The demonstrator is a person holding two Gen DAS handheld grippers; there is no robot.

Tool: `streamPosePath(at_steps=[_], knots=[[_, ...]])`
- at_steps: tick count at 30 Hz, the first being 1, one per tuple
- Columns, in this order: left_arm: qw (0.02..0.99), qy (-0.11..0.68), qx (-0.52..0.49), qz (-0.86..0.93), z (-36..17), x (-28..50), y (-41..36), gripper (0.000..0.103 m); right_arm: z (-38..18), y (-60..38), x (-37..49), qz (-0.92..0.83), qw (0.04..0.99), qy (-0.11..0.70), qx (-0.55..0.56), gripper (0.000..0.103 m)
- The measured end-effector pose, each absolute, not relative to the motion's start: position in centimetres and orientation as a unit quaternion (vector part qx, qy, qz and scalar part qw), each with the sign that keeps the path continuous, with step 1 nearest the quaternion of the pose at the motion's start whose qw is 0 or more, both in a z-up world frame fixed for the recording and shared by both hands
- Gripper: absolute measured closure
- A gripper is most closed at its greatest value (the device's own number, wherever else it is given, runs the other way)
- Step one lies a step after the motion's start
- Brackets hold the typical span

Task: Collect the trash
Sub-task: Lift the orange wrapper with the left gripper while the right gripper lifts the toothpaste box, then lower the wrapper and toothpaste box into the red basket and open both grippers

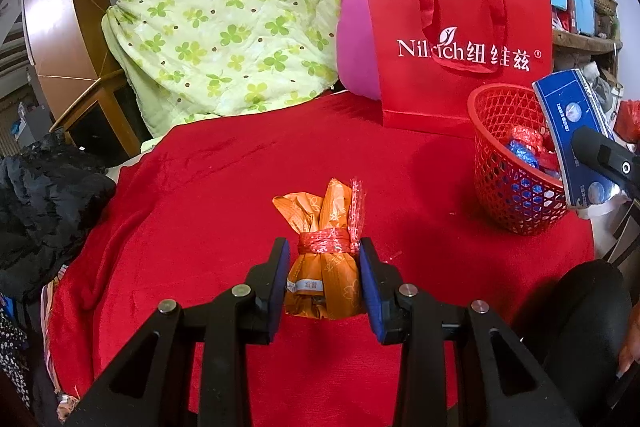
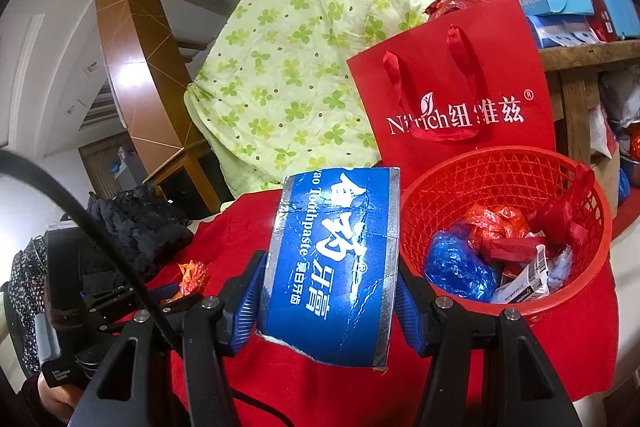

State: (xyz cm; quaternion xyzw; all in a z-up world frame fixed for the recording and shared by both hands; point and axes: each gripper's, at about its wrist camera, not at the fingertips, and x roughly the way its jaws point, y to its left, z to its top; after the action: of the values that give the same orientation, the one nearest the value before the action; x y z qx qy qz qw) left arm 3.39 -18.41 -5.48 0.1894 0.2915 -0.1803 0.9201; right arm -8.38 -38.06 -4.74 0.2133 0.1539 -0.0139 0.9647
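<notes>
Red velvety cloth [image 1: 208,187] covered the tabletop, and on it the task's things were spread between the two hands. The left gripper [image 1: 324,283] had its jaws drawn narrow around an orange wrapper bundle [image 1: 324,267], the blue pads pressing on both sides of it just below a band of red plastic string [image 1: 325,242] tied round its middle. The bundle's lower end sat against the cloth, near the front middle of the tabletop, well apart from the red mesh basket [image 1: 508,195] at the right.

The right gripper [image 2: 326,301] held a flattened blue toothpaste box [image 2: 332,267] with silver edges, its jaws about half open and clamped on the box's two long sides. The box stood tilted, just beside the basket's [image 2: 508,163] rim on its left side, not yet over the opening. Inside the basket lay crumpled red plastic [image 2: 496,223], a blue plastic wad [image 2: 456,267] and a small white carton [image 2: 524,279].

Behind the basket a red paper gift bag [image 1: 460,47] with ribbon handles stood upright, touching or nearly touching the basket's far wall. A pink cushion [image 1: 356,51] lay beside the bag, and a pale green quilt [image 1: 240,7] printed with clover leaves was heaped behind that. Dark clothing [image 1: 44,195] was piled at the left edge of the tabletop.

In the right wrist view the left gripper [image 2: 176,297] showed low at the left, with the bundle's orange top [image 2: 194,277] beyond it.
</notes>
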Motion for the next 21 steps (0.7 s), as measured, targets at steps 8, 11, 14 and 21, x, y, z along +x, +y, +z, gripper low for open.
streamPosePath(at_steps=[8,11,14,21], knots=[[0.915,0.299,0.197,-0.183,-6.2,3.7,-19.5,0.066,-5.5,-39.2,-8.2,-0.018,0.961,0.155,0.228,0.042],[0.914,0.301,0.202,-0.185,-6.5,3.8,-19.9,0.066,-5.8,-39.6,-8.3,-0.020,0.960,0.154,0.234,0.042],[0.911,0.303,0.205,-0.188,-6.7,3.8,-20.4,0.066,-6.0,-40.0,-8.4,-0.023,0.958,0.153,0.240,0.042],[0.907,0.306,0.214,-0.194,-7.1,3.8,-21.6,0.066,-6.4,-41.3,-8.5,-0.035,0.956,0.152,0.250,0.042]])
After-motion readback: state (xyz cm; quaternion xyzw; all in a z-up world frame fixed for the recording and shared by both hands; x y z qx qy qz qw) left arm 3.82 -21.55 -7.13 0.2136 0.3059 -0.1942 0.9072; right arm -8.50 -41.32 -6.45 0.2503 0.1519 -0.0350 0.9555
